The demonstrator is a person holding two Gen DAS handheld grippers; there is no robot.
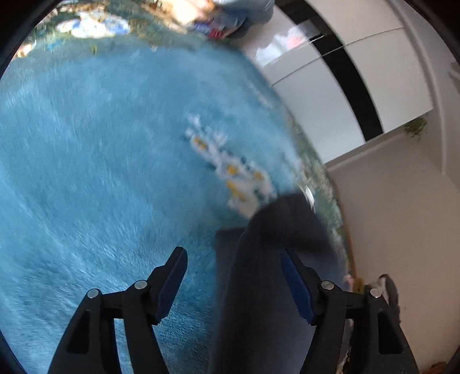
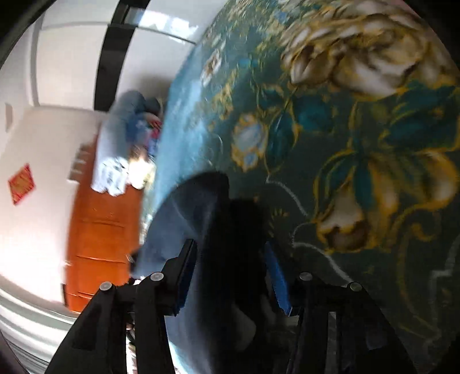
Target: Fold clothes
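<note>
Left wrist view showed the left gripper [image 1: 233, 276] at the bottom of the frame with its fingers wide apart. A dark garment [image 1: 258, 287] hung in the lower middle, against the blue pad of the right finger [image 1: 296, 287], while the left finger [image 1: 169, 284] stood clear of it, so the fingers were not clamped on it. Behind was a blue blanket [image 1: 100, 158] with a small white and yellow flower print [image 1: 230, 167] in the centre. White wardrobe doors [image 1: 330, 95] with a black strip filled the upper right. A pile of clothes [image 1: 230, 17] lay at the top edge, blurred.

In the right wrist view, the right gripper [image 2: 230, 273] was at the bottom centre. The garment [image 2: 227, 259] filled the gap between its two blue pads, which pressed on the cloth from both sides. The blanket's dark green border with large gold flowers [image 2: 359, 129] took the right half of the frame. At the left were an orange door [image 2: 97, 230] and a red paper [image 2: 21, 184] on the wall. Both pictures were blurred.
</note>
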